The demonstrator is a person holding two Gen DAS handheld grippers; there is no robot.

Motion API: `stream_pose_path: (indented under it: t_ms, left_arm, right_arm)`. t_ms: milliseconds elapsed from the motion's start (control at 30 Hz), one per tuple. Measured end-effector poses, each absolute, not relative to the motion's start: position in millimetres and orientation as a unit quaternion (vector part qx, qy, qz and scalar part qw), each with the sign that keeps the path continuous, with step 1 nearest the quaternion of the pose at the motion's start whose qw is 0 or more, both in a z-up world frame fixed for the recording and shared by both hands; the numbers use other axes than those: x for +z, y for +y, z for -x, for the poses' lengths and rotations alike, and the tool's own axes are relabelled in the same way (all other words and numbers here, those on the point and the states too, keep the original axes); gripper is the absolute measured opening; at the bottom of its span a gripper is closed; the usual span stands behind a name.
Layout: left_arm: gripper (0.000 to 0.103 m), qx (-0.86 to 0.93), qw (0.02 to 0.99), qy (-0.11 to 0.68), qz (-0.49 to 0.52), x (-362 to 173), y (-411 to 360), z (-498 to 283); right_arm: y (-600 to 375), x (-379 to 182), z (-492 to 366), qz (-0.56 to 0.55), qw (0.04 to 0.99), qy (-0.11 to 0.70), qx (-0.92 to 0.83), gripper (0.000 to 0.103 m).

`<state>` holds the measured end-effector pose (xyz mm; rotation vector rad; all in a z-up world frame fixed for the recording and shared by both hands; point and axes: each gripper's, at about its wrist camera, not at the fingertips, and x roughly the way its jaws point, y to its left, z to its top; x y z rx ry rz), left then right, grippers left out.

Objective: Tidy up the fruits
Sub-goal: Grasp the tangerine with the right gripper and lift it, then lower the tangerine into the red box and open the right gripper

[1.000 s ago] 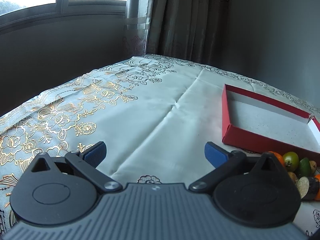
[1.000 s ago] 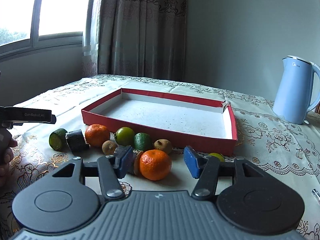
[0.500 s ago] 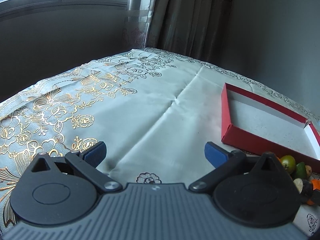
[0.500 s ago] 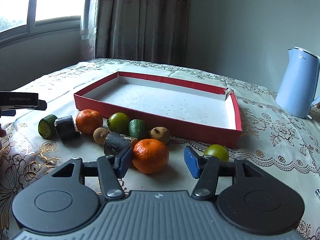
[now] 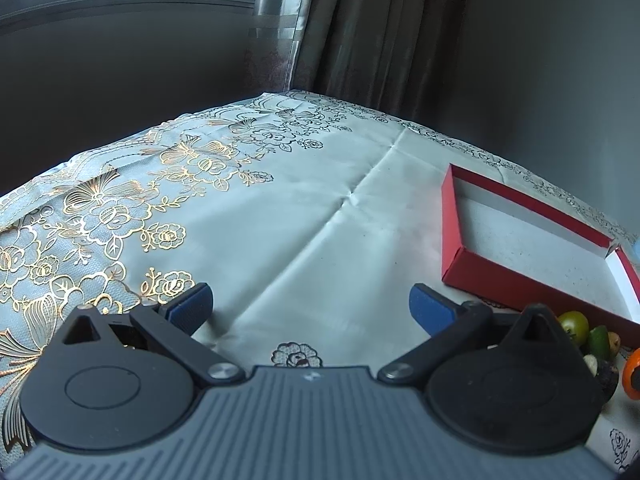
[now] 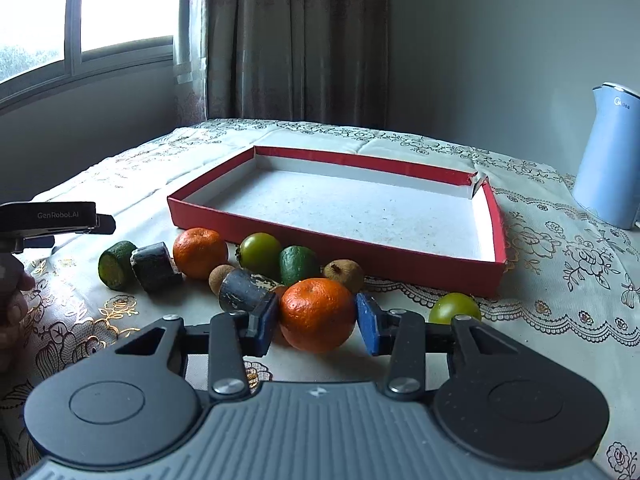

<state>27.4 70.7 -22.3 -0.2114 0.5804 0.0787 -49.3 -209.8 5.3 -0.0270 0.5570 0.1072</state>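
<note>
A large orange lies on the tablecloth between the blue pads of my right gripper. Its jaws are closing, and both pads touch the orange's sides. Behind it lies a cluster of fruit: a second orange, a round green fruit, a dark green one, a brown kiwi and two dark cut pieces. An empty red tray stands behind the fruit. My left gripper is open over bare cloth, left of the tray, with nothing between its fingers.
A light blue kettle stands at the far right. Another green fruit lies right of my right gripper. The left gripper's body and a person's hand show at the left edge. Curtains and a window stand behind the table.
My right gripper has moved in around the large orange, and its jaws have narrowed onto it. The left gripper has stayed open in about the same place.
</note>
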Motion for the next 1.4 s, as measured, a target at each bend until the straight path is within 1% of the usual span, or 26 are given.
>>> stream_pose_path:
  t_ms: [167,267,433,567,633,667,833,867,900,933,967,1167,1400]
  left_arm:
    - [0.103,0.040,0.953,0.282,0.102,-22.3,70.7,-25.9]
    - [0.103,0.039,0.952,0.285,0.102,-22.3,70.2,-26.6]
    - [0.103,0.037,0.953,0.282,0.108,-22.5,72.2,-25.6]
    - [0.103,0.035,0.952,0.284,0.107,-22.8,71.6,-27.1]
    - [0.103,0.034,0.953,0.281,0.104,-22.6,70.6,-26.3]
    - [0.103,0.032,0.954,0.279,0.102,-22.4,70.0,-25.8]
    - [0.103,0.009,0.959,0.267,0.089,-19.5,65.3,-20.6]
    - [0.103,0.005,0.961,0.262,0.085,-18.7,63.9,-18.7]
    - [0.103,0.004,0.963,0.259,0.079,-17.8,62.1,-17.0]
    - [0.103,0.005,0.964,0.258,0.069,-17.2,59.2,-15.4]
    - [0.103,0.003,0.965,0.257,0.060,-16.8,57.0,-12.7]
    - [0.103,-0.017,0.965,0.259,0.032,-15.2,48.3,8.6]
    - [0.103,-0.027,0.967,0.252,0.029,-12.8,37.4,17.2]
  right_arm:
    - [-231.1,35.2,32.9,0.014,0.973,0.229,0.029,0.041]
    - [-250.7,40.6,2.5,-0.005,0.973,0.229,0.014,0.041]
    - [-277.5,22.6,-45.7,-0.025,0.966,0.257,-0.021,0.041]
    - [-289.2,4.5,-63.3,-0.026,0.961,0.272,-0.044,0.043]
    - [-292.5,-2.8,-66.6,-0.029,0.957,0.286,-0.039,0.054]
    - [-293.4,-3.5,-64.0,-0.034,0.956,0.287,-0.043,0.063]
    - [-308.7,17.9,-19.1,-0.078,0.971,0.220,-0.046,0.064]
    - [-311.3,21.0,-10.4,-0.082,0.973,0.210,-0.047,0.068]
    - [-314.4,22.6,2.1,-0.086,0.975,0.197,-0.050,0.077]
    - [-317.0,22.8,13.8,-0.090,0.977,0.186,-0.055,0.081]
    - [-318.7,22.9,22.8,-0.092,0.977,0.182,-0.057,0.083]
    - [-318.6,7.3,66.9,-0.084,0.979,0.173,-0.066,0.083]
    - [-313.9,-2.2,76.3,-0.076,0.981,0.169,-0.062,0.083]
